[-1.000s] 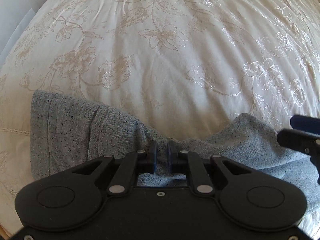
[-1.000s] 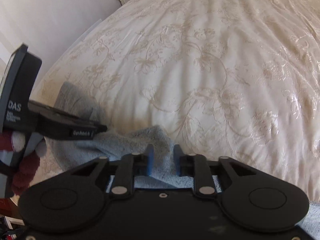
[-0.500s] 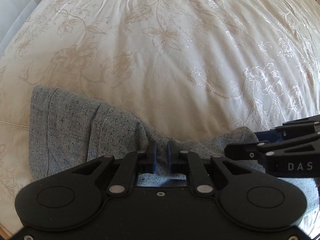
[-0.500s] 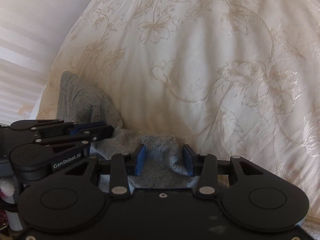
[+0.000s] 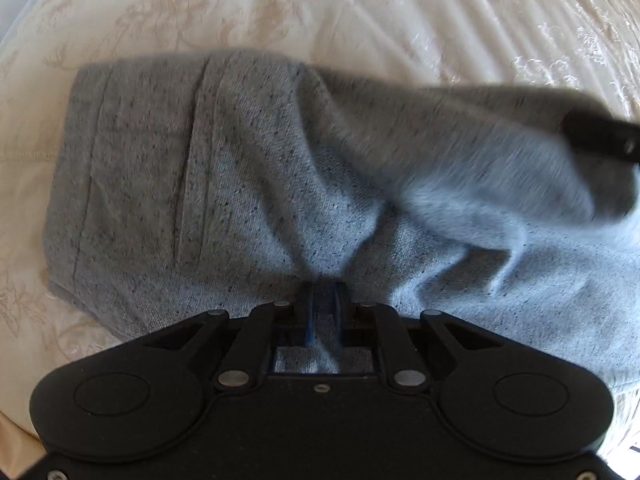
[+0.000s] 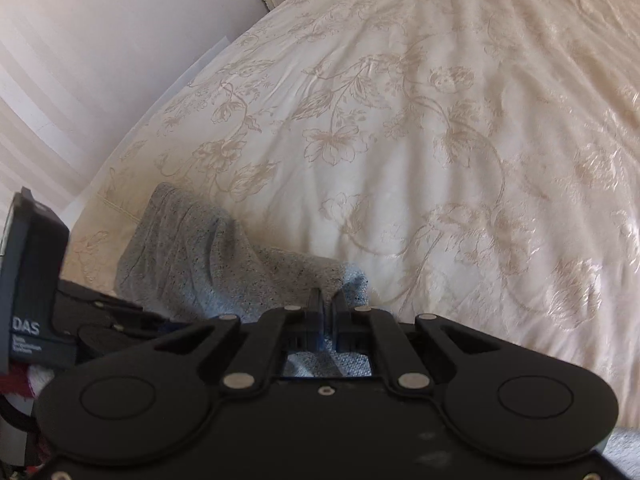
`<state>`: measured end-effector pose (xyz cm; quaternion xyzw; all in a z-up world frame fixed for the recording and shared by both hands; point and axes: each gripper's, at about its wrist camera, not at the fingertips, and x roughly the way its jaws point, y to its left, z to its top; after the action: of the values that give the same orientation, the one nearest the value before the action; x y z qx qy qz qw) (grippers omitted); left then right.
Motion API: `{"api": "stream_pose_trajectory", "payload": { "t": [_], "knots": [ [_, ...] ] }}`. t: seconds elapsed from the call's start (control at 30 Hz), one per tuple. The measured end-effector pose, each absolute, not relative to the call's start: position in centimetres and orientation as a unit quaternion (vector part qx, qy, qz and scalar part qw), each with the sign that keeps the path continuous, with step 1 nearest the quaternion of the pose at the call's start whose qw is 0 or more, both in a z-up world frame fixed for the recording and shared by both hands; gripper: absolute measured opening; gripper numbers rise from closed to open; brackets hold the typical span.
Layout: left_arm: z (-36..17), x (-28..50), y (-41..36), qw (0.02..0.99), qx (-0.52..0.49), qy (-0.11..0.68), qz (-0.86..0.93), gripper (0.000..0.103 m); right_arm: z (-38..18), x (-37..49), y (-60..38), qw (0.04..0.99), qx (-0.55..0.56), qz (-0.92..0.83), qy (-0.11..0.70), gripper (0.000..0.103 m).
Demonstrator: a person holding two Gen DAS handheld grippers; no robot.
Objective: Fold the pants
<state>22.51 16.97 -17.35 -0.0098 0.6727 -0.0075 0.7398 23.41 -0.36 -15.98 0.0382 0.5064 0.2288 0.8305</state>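
Pants (image 5: 248,184) pinched between both jaws.

Soft grey speckled knit pants (image 5: 248,184), matt and slightly fuzzy, creased into folds mid-frame. Beneath, a cream bedspread (image 6: 420,128) of smooth woven cloth with a satin sheen (brightest at the right edge), flowers embroidered in tan thread. Matt black plastic on the left gripper (image 5: 325,304) and right gripper (image 6: 327,312), with dull metal pins. Blue rubbery-looking pads (image 5: 310,312) inside.
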Motion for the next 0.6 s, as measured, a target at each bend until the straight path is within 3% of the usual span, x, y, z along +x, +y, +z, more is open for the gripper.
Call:
{"api": "stream_pose_trajectory", "payload": {
  "t": [0.23, 0.4, 0.5, 0.6],
  "knots": [
    [-17.7, 22.7, 17.2, 0.738, -0.012, 0.674, -0.006, 0.018, -15.1, 28.2, -0.2, 0.888, -0.028, 0.139, 0.438, 0.001],
    [-16.8, 22.4, 17.3, 0.739, -0.004, 0.673, -0.019, 0.018, -15.7, 30.4, -2.7, 0.864, 0.047, 0.15, 0.479, 0.004],
    [-16.1, 22.7, 18.0, 0.725, -0.003, 0.688, -0.022, 0.018, -15.6, 29.1, -3.1, 0.848, 0.059, 0.17, 0.499, 0.012],
    [-16.5, 22.3, 19.4, 0.71, 0.005, 0.704, -0.023, 0.018, -15.5, 25.8, -2.4, 0.836, 0.061, 0.194, 0.51, 0.012]
  ]
}}
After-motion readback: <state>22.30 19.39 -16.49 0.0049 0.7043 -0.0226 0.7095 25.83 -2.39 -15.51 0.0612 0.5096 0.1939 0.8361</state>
